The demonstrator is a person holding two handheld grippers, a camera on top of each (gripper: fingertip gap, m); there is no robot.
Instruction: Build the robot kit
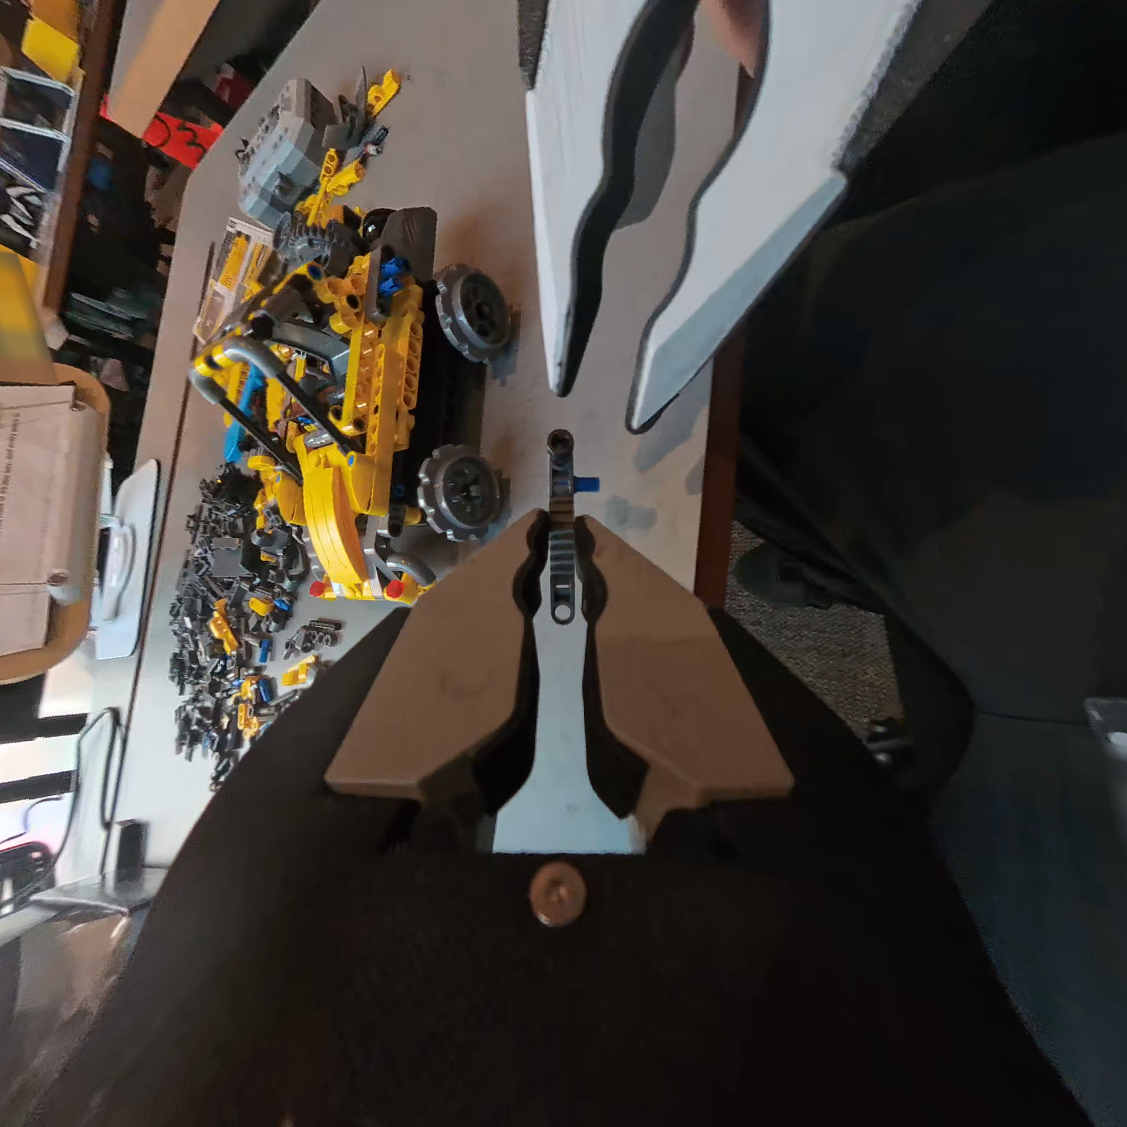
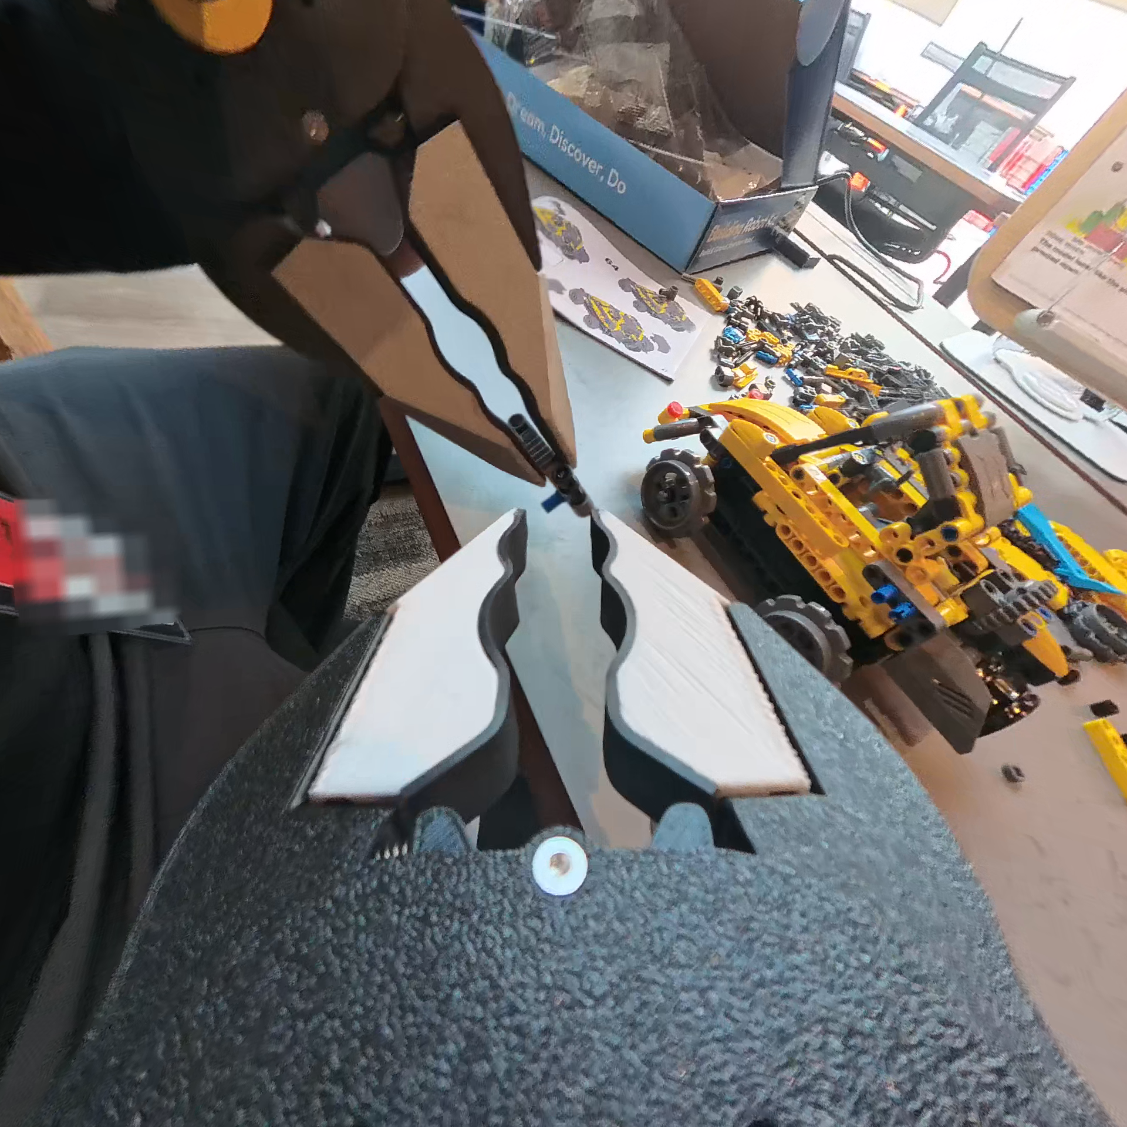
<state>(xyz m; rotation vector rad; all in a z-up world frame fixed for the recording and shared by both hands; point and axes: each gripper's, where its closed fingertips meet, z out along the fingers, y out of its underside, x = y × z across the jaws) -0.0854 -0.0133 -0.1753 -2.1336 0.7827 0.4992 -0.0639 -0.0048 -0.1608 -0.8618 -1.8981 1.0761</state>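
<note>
1. The left gripper (image 1: 562, 518), with tan fingers, is clamped on a dark grey toothed beam (image 1: 561, 530); the beam's far end, carrying a blue pin (image 1: 586, 484), sticks out past the fingertips over the grey table (image 1: 610, 463), near its edge.
2. The right gripper (image 2: 558, 513), with white fingers, has its jaws apart and nothing between them; its tips sit just short of the beam's free end.
3. Only the right wrist view shows the blue box (image 2: 616, 177), the instruction booklet (image 2: 616, 317) lying in front of it, and a mosaic patch at the left edge.
4. Only the left wrist view shows the grey block (image 1: 286, 152) beyond the model's far end.
5. Both views show the yellow truck (image 1: 354, 396) standing on the table beside the grippers, with a heap of loose parts (image 1: 238, 622) near it.
6. Seen from the right wrist view, the left gripper slants down from the upper left, its tips pointing at the right gripper's tips.
7. Seen from the left wrist view, the right gripper reaches in from the top, tips facing the beam, apart from it.
</note>
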